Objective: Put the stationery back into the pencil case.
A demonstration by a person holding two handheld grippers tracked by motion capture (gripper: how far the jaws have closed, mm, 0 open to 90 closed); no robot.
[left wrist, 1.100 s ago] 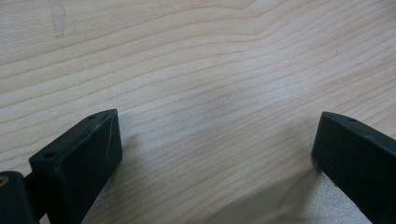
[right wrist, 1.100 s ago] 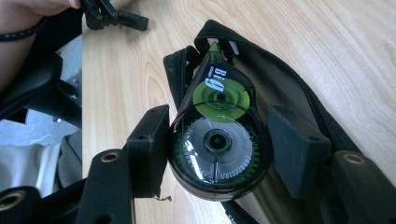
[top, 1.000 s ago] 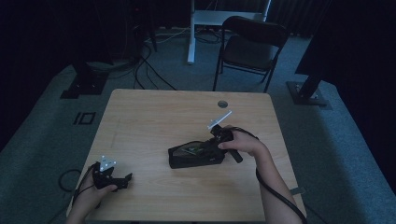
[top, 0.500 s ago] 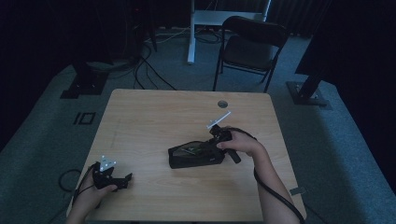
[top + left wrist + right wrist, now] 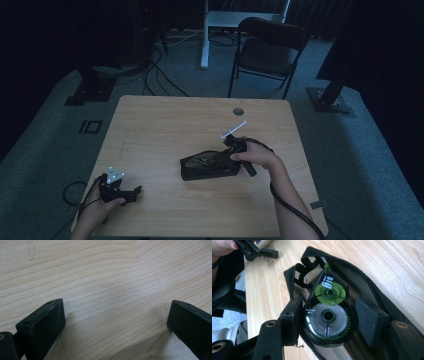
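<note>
A dim room, and under me a pale wooden table [image 5: 165, 130]. My right gripper [image 5: 328, 322] has its jaws partly open and pressed on both sides of a correction tape dispenser [image 5: 328, 315], clear-cased with a green wheel, held in the mouth of an open black zip pouch [image 5: 207, 167] at the table's right middle. My left gripper [image 5: 116, 187] rests near the front left edge, jaws wide apart over bare wood. Behind the table stands a folding chair [image 5: 270, 50].

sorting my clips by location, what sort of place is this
Probably a dim lab or recording studio: one wooden table on grey carpet, a folding chair behind it, black stand bases and loose cables on the floor.
</note>
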